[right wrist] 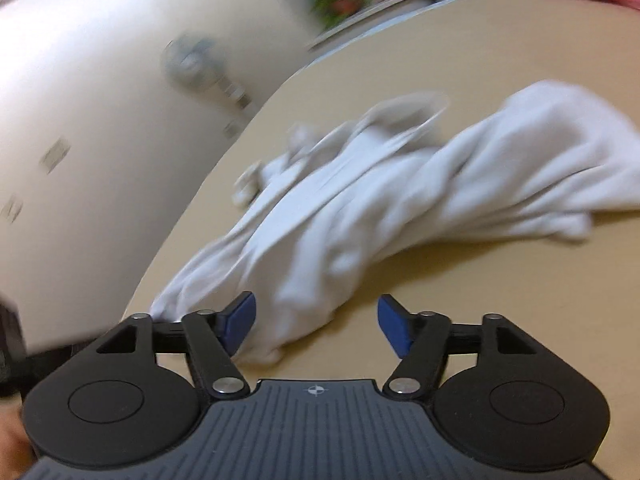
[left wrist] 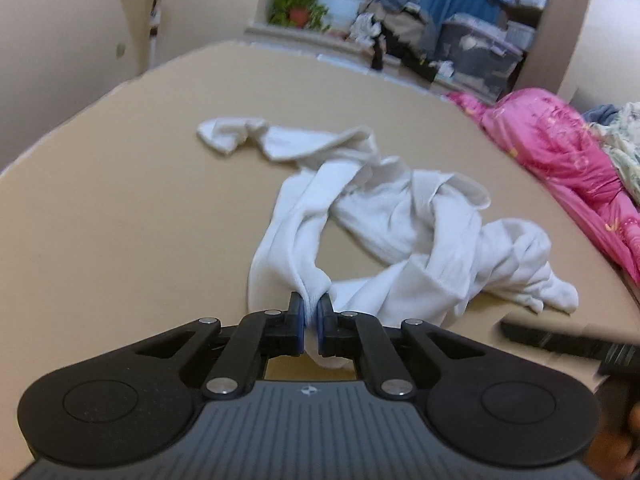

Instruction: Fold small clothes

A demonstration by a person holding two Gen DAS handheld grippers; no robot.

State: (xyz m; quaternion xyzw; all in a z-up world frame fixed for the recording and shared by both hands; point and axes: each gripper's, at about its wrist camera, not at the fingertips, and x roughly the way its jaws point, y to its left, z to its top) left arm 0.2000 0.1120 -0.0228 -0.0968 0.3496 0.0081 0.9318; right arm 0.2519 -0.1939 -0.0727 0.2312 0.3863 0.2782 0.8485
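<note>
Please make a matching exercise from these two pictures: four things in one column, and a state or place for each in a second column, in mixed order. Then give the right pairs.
Things
1. left gripper
2. right gripper
3. white garment
4. pink cloth

States or places
A. bunched at the right edge of the table
B. open, holding nothing
C. shut on a fold of fabric
D. crumpled in the middle of the table

Pairs: 1-C, 2-B, 3-D, 4-A
</note>
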